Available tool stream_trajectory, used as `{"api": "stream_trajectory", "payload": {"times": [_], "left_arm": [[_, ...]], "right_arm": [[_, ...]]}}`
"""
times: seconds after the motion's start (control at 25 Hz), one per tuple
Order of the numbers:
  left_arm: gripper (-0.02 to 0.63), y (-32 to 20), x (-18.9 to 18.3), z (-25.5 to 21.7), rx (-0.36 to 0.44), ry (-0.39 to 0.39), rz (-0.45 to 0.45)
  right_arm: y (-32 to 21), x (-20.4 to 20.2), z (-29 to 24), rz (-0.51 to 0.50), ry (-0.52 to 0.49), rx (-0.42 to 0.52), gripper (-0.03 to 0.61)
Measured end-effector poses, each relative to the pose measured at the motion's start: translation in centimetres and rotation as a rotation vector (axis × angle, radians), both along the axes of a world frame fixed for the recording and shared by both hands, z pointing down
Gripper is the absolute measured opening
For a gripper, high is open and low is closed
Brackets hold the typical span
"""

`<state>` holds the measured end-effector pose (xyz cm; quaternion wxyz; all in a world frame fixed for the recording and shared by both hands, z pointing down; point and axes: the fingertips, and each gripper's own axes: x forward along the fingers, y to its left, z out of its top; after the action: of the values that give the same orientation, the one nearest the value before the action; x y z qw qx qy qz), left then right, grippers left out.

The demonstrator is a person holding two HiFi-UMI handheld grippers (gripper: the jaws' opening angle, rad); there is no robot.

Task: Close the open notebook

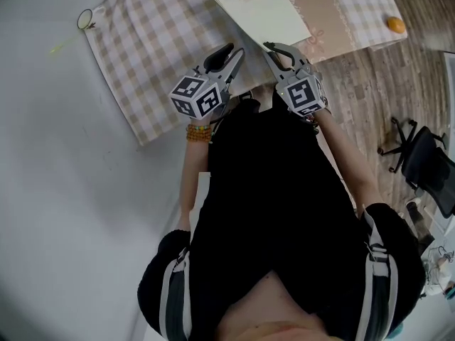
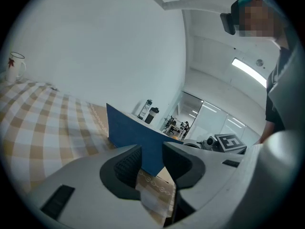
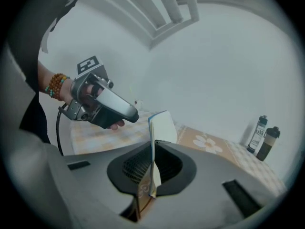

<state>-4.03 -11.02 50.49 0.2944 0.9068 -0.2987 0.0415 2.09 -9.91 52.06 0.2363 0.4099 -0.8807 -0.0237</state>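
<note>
The checked cloth (image 1: 142, 62) covers most of the table in front of me. The notebook (image 1: 266, 16) lies at its far side, on the tan flowered band, with one half lifted off the cloth: white page on one face, blue cover on the other. My right gripper (image 3: 152, 168) is pinched down narrow on the near edge of that raised half, the thin blue-and-white leaf standing upright between its pads (image 3: 136, 166). My left gripper (image 2: 152, 163) stands just beside it with its jaws wide and nothing in them; the blue cover rises just beyond its tips, not touched as far as I can tell. I judge this a light thing, with a cover thin enough to flex and sag if I hold it only at one corner. A bite near the middle of the free edge, well away from the spine, should let it swing over on its hinge. The smooth cover may slide in the pads, and loose pages could fan out or crease, so I would keep the grip firm.
</note>
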Motion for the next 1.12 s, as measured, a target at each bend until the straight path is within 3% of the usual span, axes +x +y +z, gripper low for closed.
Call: {"api": "stream_trajectory", "payload": {"times": [0.52,1.12], "left_arm": [[0.149,-0.9,3.3,0.3,-0.012,-0.003,0.073],[0.15,-0.5,5.8,1.4,-0.029,-0.031,0.127]], "right_arm": [[-1.2,3.7,0.0,0.115,-0.115,-0.076,0.015],[-2.7,7.9,1.0,0.244,-0.106,-0.103,0.014]]}}
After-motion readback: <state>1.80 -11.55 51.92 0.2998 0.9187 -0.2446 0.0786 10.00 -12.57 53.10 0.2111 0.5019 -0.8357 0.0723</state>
